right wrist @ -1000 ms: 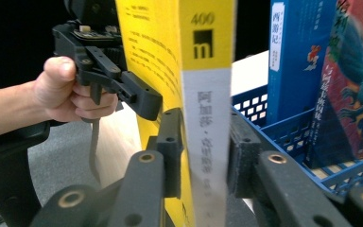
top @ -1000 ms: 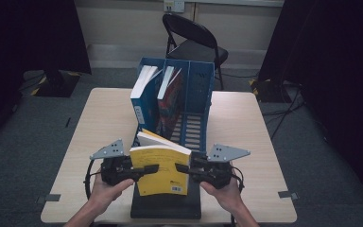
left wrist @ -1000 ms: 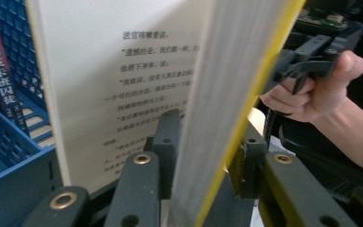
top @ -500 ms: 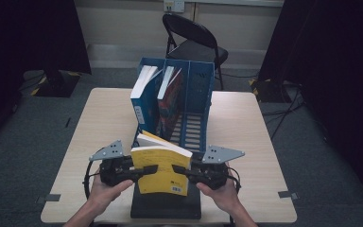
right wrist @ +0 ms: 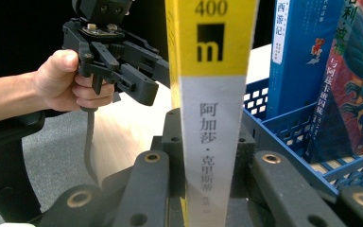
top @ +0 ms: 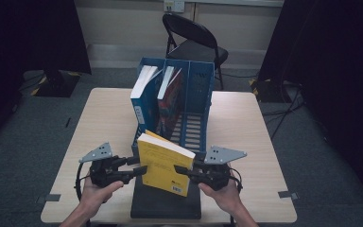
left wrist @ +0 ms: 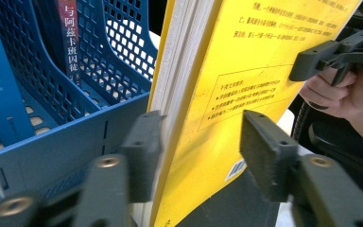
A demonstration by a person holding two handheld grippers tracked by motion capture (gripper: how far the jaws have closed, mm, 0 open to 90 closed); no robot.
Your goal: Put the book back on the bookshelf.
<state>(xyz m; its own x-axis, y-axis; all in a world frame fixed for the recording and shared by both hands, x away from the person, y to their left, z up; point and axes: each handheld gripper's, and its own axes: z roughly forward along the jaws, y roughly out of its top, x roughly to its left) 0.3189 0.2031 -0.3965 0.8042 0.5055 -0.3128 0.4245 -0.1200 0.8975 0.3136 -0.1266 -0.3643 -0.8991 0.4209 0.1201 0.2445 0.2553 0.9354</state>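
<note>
left hand-held gripper (top: 139,166): jaws just opening (pads apart) | right hand-held gripper (top: 179,171): jaws clamped

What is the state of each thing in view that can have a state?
Yellow paperback book: upright, closed, clamped at its spine by the right claw.
Left claw: jaws just opened; book's edge between them, one pad off the cover.
Blue plastic slotted file rack: upright, nearest slot free.
Blue-covered book: standing in the rack.
Red-and-blue-covered book: standing in the rack, leaning.
Black folding chair: unfolded.
</note>
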